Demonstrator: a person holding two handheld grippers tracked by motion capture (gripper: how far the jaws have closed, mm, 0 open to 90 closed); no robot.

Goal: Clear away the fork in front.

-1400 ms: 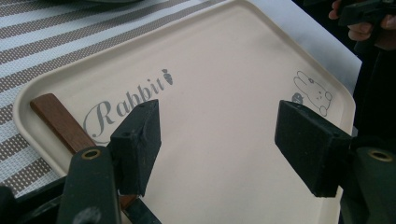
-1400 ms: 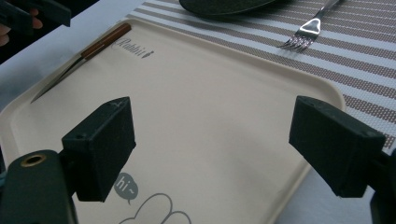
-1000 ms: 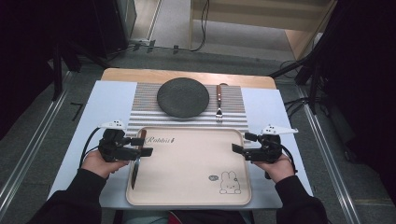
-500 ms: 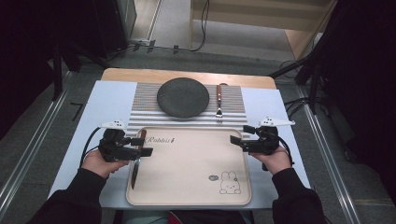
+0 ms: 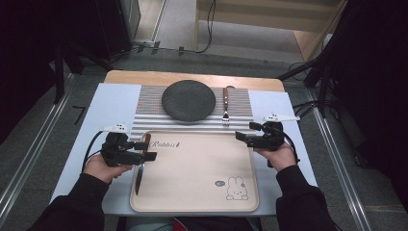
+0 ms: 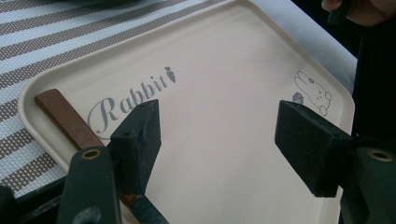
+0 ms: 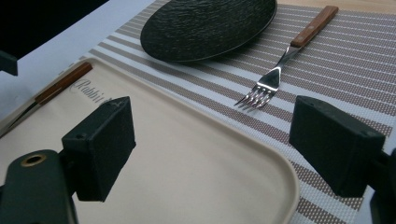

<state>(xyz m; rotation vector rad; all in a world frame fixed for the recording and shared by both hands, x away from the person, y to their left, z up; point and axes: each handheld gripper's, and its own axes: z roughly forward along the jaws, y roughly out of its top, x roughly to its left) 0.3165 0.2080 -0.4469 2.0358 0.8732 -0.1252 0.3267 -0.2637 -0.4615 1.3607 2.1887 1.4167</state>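
Pale counter [image 5: 110, 103] with striped mat [image 5: 149, 103] in a dim room, cream tray [image 5: 192, 192] — left gripper [image 5: 150, 151] spread over knife [image 5: 139, 173], right gripper [image 5: 239, 134] spread, empty — its view shows fork [image 7: 261, 88], black plate [image 7: 205, 25].

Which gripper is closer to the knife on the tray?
Left. The left gripper hangs right over the knife at the tray's left edge, jaws open. The right gripper is across the tray at its far right corner, near the fork.
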